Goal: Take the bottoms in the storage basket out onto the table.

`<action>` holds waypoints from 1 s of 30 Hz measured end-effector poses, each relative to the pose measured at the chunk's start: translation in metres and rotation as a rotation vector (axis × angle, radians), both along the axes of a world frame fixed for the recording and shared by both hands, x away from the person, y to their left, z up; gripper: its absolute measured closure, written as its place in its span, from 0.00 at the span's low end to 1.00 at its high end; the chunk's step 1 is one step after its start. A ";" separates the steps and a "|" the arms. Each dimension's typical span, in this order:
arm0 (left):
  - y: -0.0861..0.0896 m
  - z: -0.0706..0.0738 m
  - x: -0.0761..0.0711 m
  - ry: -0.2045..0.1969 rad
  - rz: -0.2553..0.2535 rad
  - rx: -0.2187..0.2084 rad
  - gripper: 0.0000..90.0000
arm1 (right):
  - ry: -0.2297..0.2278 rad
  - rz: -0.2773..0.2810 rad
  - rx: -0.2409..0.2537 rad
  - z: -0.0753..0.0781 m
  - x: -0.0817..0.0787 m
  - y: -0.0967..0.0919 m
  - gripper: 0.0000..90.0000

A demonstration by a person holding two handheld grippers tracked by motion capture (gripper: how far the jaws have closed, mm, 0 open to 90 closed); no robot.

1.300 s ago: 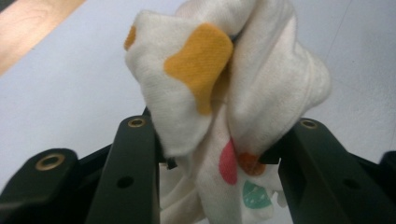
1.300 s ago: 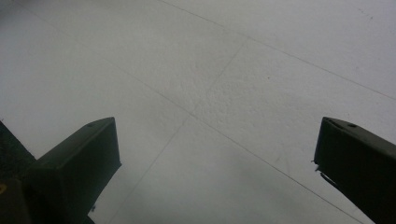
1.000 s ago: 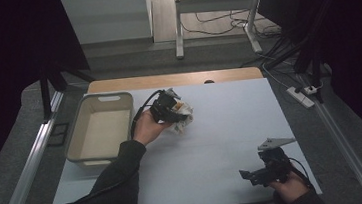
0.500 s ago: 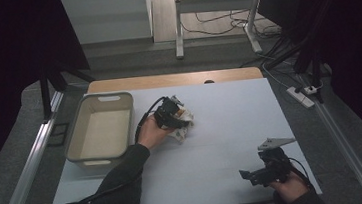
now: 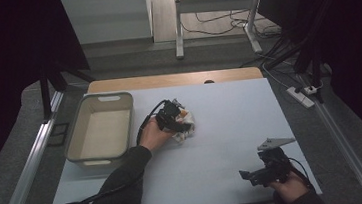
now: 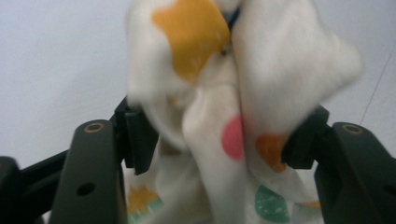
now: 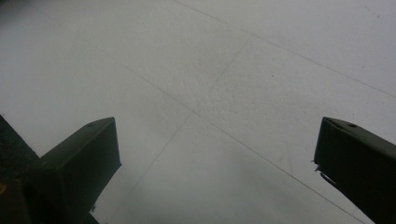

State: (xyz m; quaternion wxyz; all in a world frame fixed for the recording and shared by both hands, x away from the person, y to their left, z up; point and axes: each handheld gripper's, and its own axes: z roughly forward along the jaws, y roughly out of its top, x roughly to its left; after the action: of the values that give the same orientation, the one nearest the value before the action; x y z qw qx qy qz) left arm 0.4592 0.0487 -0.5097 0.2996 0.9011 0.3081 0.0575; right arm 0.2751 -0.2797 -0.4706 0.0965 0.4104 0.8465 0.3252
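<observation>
Left gripper has the cloth bunched between its jaws, pads pressing in from both sides; the fabric bulges up and forward past them, so the grip sits low on the bundle; seen from above, that left gripper is near the table's middle, cloth spilling out on its far-right side, lifted or just brushing the table, hard to say which. The bin lies just to the left of that hand, close by, its long axis running away from the person; if the cloth is bound for it, that looks like a short sideways carry, and the left hand is by far the nearer. Right gripper waits at the near right corner, well apart from everything; in its own view the jaws stand wide with bare table between them. The cloth itself: soft, white, crumpled, dotted with orange, pink and green patches; blurred at the edges, floppy, likely to sag and trail.
</observation>
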 end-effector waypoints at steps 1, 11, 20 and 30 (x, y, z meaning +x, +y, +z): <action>0.000 -0.001 0.001 0.004 0.004 0.000 0.40 | 0.001 0.000 0.000 0.000 0.000 0.000 0.00; 0.002 0.000 0.003 0.019 0.026 -0.028 0.31 | 0.004 0.002 0.000 0.000 0.000 0.000 0.00; 0.003 0.003 0.002 0.027 0.016 -0.054 0.24 | 0.006 0.003 -0.002 0.000 0.000 0.000 0.00; 0.001 0.011 -0.001 0.005 -0.003 -0.062 0.11 | 0.008 0.008 -0.007 -0.001 0.001 0.000 0.00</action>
State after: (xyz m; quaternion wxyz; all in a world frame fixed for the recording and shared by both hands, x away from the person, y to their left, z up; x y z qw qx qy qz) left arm 0.4583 0.0499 -0.4989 0.3269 0.8920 0.3090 0.0452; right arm 0.2757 -0.2793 -0.4712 0.0935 0.4077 0.8498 0.3209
